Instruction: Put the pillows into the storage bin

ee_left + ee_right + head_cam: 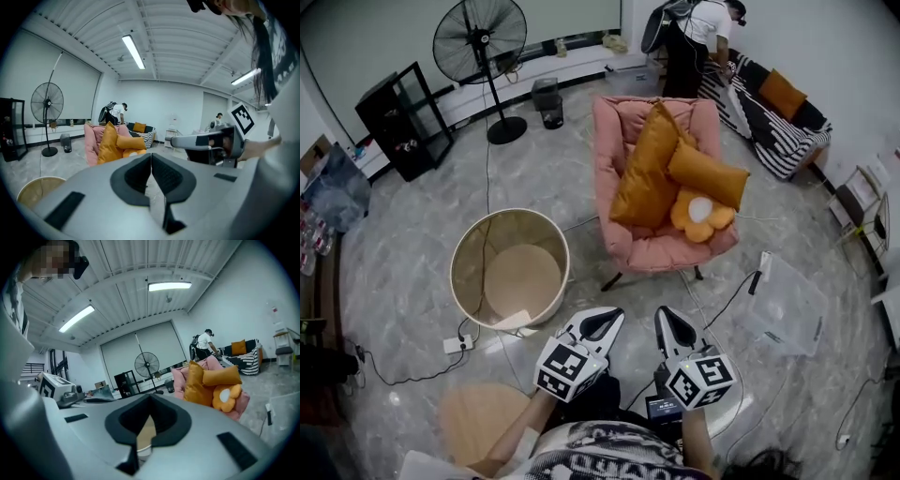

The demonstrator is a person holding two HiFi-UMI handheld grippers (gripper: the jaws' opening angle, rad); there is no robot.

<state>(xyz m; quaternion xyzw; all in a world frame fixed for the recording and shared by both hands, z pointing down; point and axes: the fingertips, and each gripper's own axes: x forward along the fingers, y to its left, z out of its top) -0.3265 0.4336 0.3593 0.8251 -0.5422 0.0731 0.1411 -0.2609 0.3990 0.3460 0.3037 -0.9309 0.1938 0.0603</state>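
**Both grippers shut + empty; 3 pillows on chair, bin empty**

Grey marbled floor point(412, 216), open rm. Pink padded armchair point(617, 127) stands straight ahead of me, well apart from both grippers. Round beige open-top storage bin point(464, 272) sits on the floor near the chair's left side, ahead-left of my L hand. Only its pale base shows inside.

Pillows, all on the chair:
- Large square orange pillow point(645, 178): stands on edge, leans vs chair back, long axis up-down & tilted.
- Long rectangular orange pillow point(710, 175): touches the big one, long axis crosswise, sloping down toward the chair's right side.
- Small orange flower-shaped pillow w/ white centre point(705, 214): on seat front, just under the long one.

Left gripper point(605, 322): jaws pressed together, nothing btw them. Right gripper point(673, 326): jaws closed too, empty. Both are side by side, low, pointing at the chair.

Key relation: the pillows lie fwd & a bit right of the pair. So R is nearer the long + flower pillows, and L is nearer the big one and the bin.

Judgement: no pillow in the bin yet. Jaws must open before any pick. The big pillow prob. needs both grippers, one per side edge.
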